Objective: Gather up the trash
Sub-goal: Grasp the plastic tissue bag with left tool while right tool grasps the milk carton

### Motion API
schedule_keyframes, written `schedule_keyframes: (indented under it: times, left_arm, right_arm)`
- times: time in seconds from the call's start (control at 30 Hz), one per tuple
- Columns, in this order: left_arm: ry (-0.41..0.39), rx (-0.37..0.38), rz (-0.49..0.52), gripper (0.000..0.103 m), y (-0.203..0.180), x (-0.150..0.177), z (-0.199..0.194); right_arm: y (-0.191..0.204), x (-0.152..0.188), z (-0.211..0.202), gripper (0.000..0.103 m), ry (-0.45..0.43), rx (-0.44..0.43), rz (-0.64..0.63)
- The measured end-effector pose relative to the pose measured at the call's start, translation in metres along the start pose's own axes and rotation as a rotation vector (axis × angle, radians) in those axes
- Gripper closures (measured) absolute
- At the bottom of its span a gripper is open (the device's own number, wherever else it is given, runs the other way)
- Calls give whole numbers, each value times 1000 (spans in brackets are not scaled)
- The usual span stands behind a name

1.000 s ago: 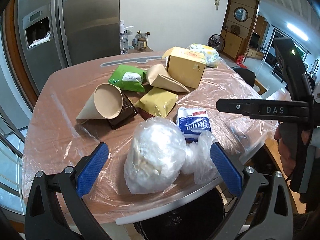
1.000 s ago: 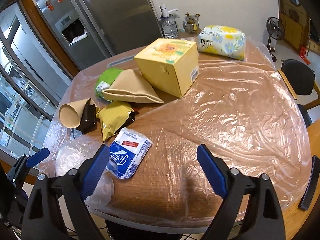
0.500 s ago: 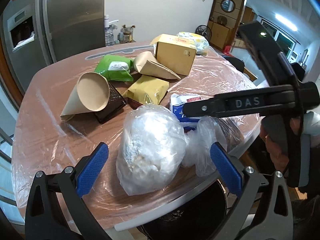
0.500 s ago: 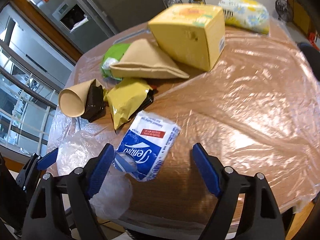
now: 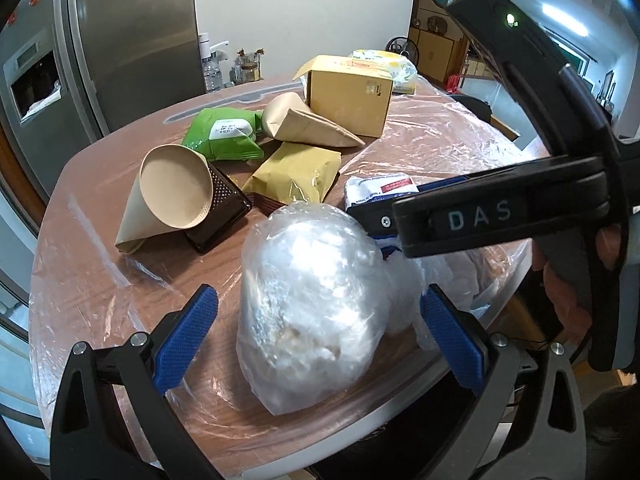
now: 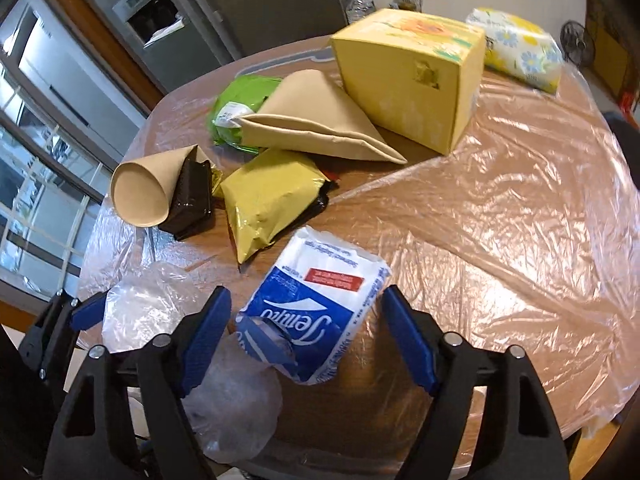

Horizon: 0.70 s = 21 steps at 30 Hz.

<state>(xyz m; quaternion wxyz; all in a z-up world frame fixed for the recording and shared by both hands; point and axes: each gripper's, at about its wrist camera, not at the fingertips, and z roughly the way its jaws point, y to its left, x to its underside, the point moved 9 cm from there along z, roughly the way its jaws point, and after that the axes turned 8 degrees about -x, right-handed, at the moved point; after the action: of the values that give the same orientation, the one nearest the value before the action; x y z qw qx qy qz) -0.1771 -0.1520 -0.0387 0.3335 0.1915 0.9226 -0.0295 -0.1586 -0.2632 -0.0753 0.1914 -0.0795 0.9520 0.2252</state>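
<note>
Right wrist view, nearest: the right gripper (image 6: 306, 322) is shown with its blue-padded jaws apart and straddling the white-and-blue soft plastic tissue pack (image 6: 316, 306). The jaws have just been closing; the pack lies between them, but a gap remains at each pad, so no grip is judged to be made yet. The pack's long axis runs away from the gripper and slightly rightward, roughly along the fingers, so closure would fall across its short width. The right gripper is judged the nearer tool to this pack. A crumpled clear plastic bag (image 6: 236, 396) lies at the pack's near-left corner, at the table edge.

Left wrist view, nearest: the left gripper (image 5: 320, 344) is held released, with the bulging clear plastic bag of white waste (image 5: 316, 308) between its pads and untouched, near the edge of the film-covered round wooden table (image 5: 80, 272).

Middle distance: a brown paper cone (image 6: 144, 188) leans on a black plastic tray (image 6: 192, 200); beside them lies an olive-yellow foil pouch (image 6: 268, 196).

Farther: a flattened tan paper bag (image 6: 316, 124), a green plastic packet (image 6: 236, 108) and a yellow cardboard box (image 6: 412, 76) are grouped together; a flowered tissue packet (image 6: 520, 48) lies beyond.
</note>
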Motion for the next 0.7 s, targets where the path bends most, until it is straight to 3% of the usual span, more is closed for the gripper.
schedule_keyframes:
  times: [0.17, 0.3, 0.7]
  left_arm:
    - [5, 19, -19, 12, 1, 0, 2]
    - [6, 35, -40, 26, 2, -1, 1]
    - [9, 83, -164, 58, 17, 0, -8]
  right_arm:
    - [1, -3, 0, 44, 1, 27, -55]
    - [3, -6, -3, 66, -14, 33, -85]
    - [-4, -9, -17, 78, -81, -84, -56]
